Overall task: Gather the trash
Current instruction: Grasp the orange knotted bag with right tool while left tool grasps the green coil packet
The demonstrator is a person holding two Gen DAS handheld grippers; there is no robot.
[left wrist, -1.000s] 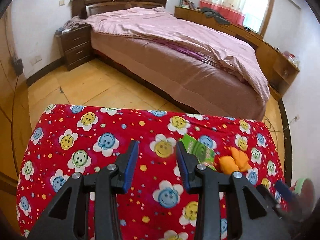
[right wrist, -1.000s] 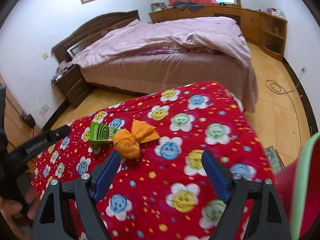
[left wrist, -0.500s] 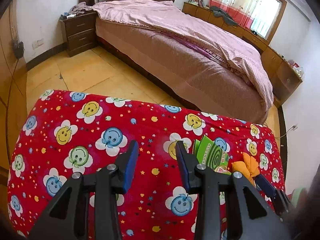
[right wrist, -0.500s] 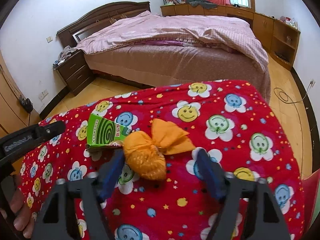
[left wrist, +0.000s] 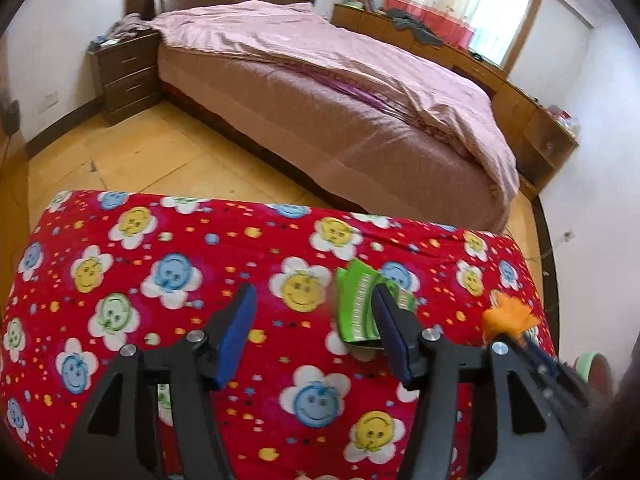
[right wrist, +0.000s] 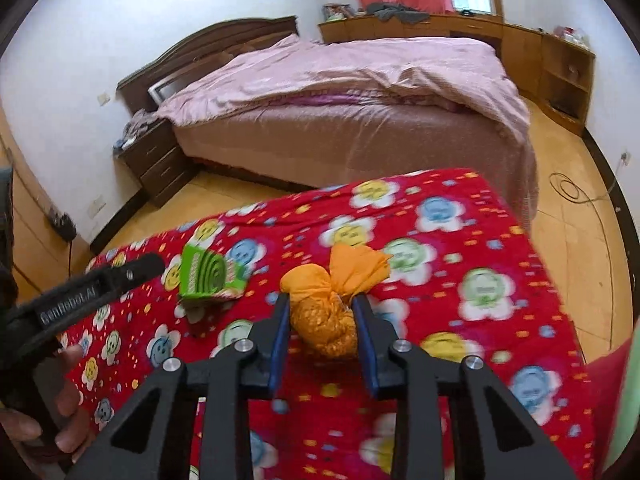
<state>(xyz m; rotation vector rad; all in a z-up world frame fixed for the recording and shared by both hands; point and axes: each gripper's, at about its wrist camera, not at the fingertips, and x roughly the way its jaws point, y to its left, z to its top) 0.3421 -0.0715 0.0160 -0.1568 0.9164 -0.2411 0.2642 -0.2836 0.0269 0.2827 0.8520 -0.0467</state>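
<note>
Right gripper (right wrist: 320,312) had just closed onto the soft orange tied bag (right wrist: 324,320); left gripper (left wrist: 316,320) had just spread, green packet (left wrist: 356,304) at its two o'clock.

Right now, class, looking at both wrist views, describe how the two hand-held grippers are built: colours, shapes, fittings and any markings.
Each hand-held gripper, left and right, is a black frame with triangular cut-outs and silver round-headed bolts at the joints. Its two fingers carry flat blue pads. In the right wrist view, the left one's black body bears pale lettering, too blurred to read surely. No cables or sleeves are visible.
</note>
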